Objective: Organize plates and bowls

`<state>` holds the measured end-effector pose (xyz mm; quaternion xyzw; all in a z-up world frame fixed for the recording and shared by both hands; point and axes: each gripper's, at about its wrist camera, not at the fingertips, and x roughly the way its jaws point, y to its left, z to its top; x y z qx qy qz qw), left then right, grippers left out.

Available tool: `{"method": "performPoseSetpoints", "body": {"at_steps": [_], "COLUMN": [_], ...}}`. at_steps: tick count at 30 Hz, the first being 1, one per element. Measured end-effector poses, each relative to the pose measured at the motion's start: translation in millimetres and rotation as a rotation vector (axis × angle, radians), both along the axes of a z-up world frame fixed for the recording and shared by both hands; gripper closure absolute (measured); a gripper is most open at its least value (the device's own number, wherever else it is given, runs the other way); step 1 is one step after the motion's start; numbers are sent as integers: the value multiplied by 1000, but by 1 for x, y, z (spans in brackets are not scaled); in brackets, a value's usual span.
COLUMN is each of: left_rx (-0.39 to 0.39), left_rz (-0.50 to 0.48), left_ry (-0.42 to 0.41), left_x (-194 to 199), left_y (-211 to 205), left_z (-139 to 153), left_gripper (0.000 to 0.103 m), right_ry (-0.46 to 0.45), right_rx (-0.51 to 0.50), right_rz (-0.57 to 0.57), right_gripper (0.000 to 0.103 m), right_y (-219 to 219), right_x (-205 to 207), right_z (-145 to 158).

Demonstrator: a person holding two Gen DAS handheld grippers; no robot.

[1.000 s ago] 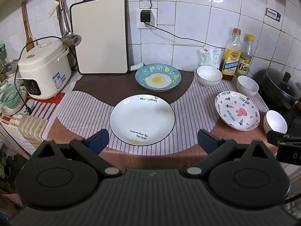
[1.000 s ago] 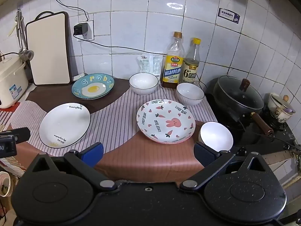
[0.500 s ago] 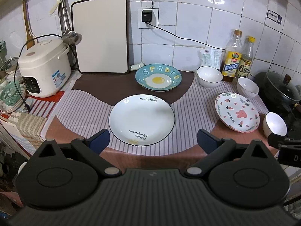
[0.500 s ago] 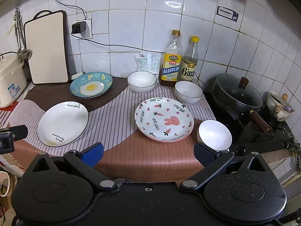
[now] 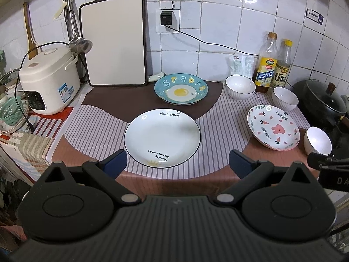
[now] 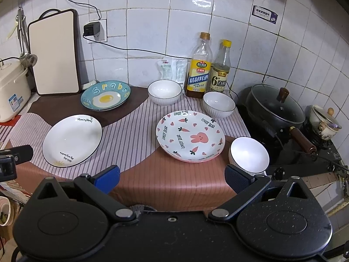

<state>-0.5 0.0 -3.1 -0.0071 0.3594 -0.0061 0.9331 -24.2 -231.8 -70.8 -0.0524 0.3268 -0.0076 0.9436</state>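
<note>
Both the left tool (image 5: 177, 161) and the right tool (image 6: 172, 174) hang with fingers apart, holding nothing. At the left view's right edge, the right tool's body clips the small white bowl (image 5: 317, 140). The egg plate (image 6: 105, 96) seems stacked on another plate, mostly hidden.

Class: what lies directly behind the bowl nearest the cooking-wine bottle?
Behind that bowl a white plastic packet leans on the tiled wall. The bowl's rim hides the packet's lower edge and the counter there.
</note>
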Motion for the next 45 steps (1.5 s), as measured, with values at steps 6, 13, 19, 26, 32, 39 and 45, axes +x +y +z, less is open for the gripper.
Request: {"method": "performPoseSetpoints", "body": {"at_steps": [6,13,19,26,32,39,45], "left_rx": [-3,-5,-7,-22,-35,-66,-79], "left_rz": [-7,-13,-13,-26,-24,43,67], "left_ry": [-9,-14,-10,0,-90,-110,-69], "left_x": [-1,-3,-3,-1,-1,21,48], "left_y": [0,0,0,3,23,63,96], "left_z": [-2,-6,-7,-9,1,1,-19], "left_gripper": [1,1,1,0,0,3,6], "right_ry": [3,12,21,1,-104,-195,-186], "right_rx": [3,8,7,18,63,253,249], "right_rz": [-1,-3,-5,22,132,305,426], "right_gripper": [0,0,0,0,0,0,0], "right_y": [0,-2,-2,-1,9,23,55], "right_x": [0,2,5,2,0,29,67], "right_z": [0,-3,-4,-3,2,-20,-46]}}
